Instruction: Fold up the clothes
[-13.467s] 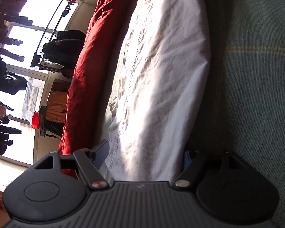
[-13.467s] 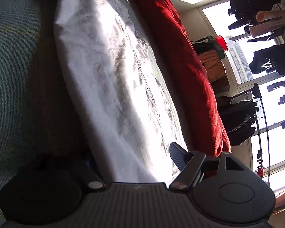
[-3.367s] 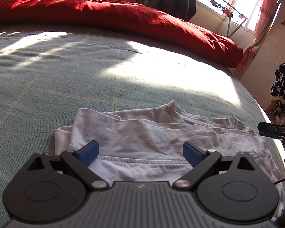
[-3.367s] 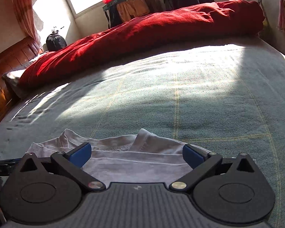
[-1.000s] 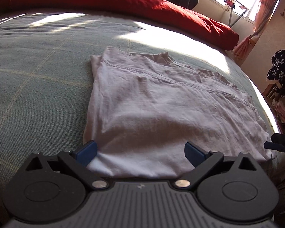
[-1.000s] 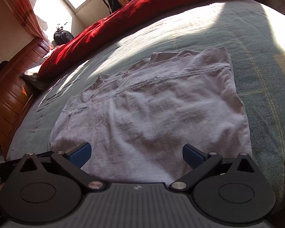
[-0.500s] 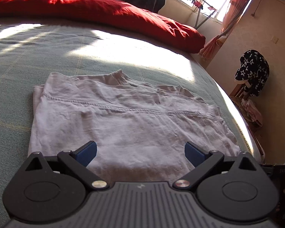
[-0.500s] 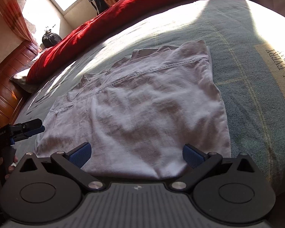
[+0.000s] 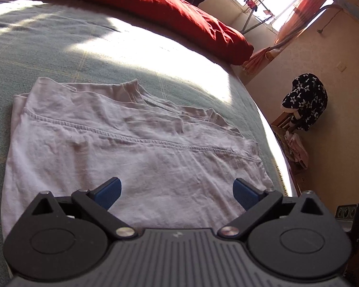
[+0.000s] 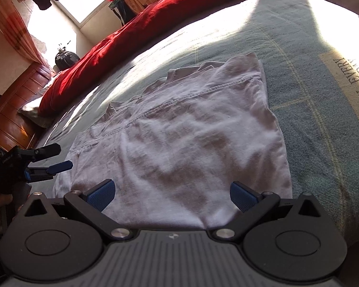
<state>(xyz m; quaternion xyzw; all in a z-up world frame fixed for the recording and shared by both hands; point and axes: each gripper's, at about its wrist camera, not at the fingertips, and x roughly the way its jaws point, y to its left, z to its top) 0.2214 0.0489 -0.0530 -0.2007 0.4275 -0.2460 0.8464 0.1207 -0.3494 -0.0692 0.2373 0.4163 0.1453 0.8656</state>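
1. Here the white T-shirt (image 9: 131,157) lies on the green bedspread (image 9: 59,47) just ahead of both tongs, doubled over itself, with the stitched hem running across its upper layer and the collar beyond it.
2. The left gripper (image 9: 177,191) is released, blue pads wide apart above the near edge, holding nothing.
3. The right gripper (image 10: 172,193) is likewise spread and empty, over the same near edge.
4. Judging by the lie, one fold is in place and the tongs hover between folds.
5. A further fold would call for each gripper to pinch a side edge cleanly through both layers.
6. The red duvet (image 9: 155,2) sits well beyond.
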